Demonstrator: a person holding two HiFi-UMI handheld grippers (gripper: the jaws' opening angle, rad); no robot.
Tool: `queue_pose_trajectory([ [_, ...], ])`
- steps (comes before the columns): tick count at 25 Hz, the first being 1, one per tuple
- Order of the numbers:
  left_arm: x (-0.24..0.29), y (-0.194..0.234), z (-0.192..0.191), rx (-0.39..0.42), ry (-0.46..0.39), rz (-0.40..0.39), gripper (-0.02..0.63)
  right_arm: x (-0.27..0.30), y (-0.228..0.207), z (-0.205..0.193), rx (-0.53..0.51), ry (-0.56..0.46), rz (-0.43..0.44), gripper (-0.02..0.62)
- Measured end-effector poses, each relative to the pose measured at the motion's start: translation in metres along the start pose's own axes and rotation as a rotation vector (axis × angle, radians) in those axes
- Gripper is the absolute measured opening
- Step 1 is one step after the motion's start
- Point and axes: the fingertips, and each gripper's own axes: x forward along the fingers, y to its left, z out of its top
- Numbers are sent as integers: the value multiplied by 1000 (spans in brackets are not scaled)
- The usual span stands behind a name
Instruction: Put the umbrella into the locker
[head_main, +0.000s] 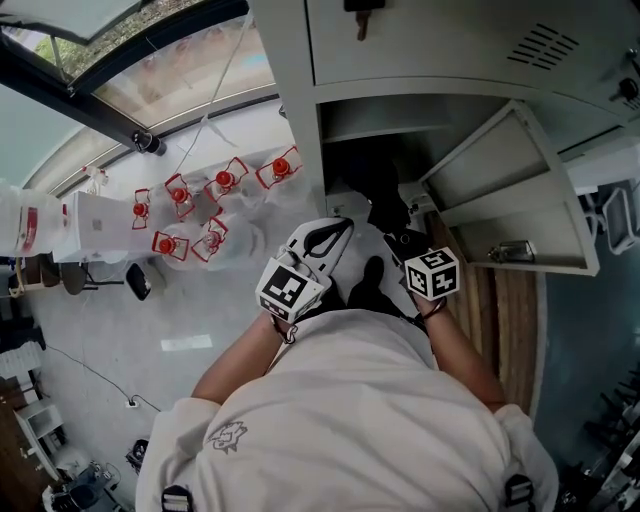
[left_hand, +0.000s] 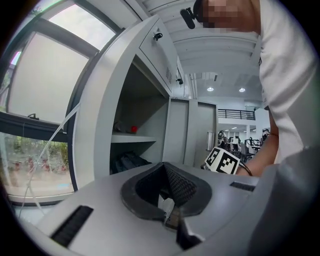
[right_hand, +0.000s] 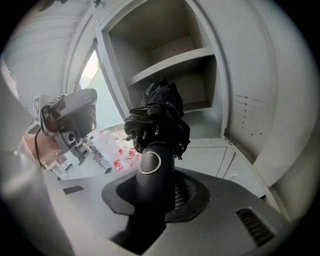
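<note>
Two grippers: right gripper (right_hand: 156, 197) clamped on umbrella (right_hand: 159, 115) handle; left gripper (left_hand: 169, 202) closed, empty.
Umbrella: folded, just in front of open locker (right_hand: 235, 115), not inside yet.
Tip: steer canopy end first under shelf (right_hand: 172, 62); release only once it rests.

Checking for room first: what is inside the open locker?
A shelf with a small red object on it. The umbrella in the right hand-held gripper hides part of the space below.
</note>
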Motion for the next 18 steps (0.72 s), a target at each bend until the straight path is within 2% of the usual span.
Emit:
queue_pose_trajectory([
  [7,4,9,-11,-15,19,29,11,26,-13,22,-76,58,18,124],
  [14,11,21,-10,-16,35,86,11,52,-27,56,-138,66,28,132],
  [18,15,20,-13,8,41,79,11,62,-39,79,-169,62,15,135],
])
